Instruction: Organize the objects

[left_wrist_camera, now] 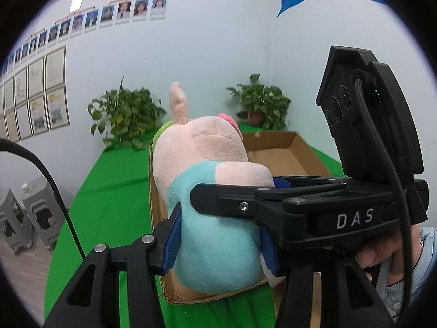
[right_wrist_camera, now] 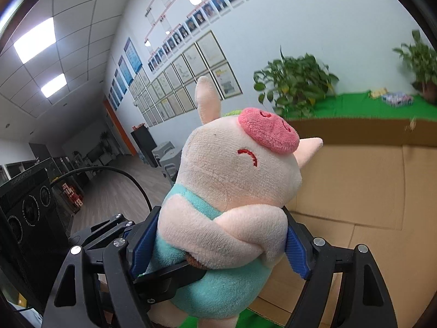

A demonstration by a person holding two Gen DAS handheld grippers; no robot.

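Both hand-held grippers squeeze the toy pig [left_wrist_camera: 218,218]: the left hand-held gripper [left_wrist_camera: 221,246] and the right hand-held gripper [right_wrist_camera: 218,248] each press its blue belly. It hangs over the cardboard box [left_wrist_camera: 284,153] just ahead. I think next comes lowering it in and letting go

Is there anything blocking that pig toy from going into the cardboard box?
Nothing visible blocks it. The pig toy is held just in front of the open cardboard box, and the part of its inside in view looks bare.

Left tongs [left_wrist_camera: 220,242] and right tongs [right_wrist_camera: 218,248] both clamped.
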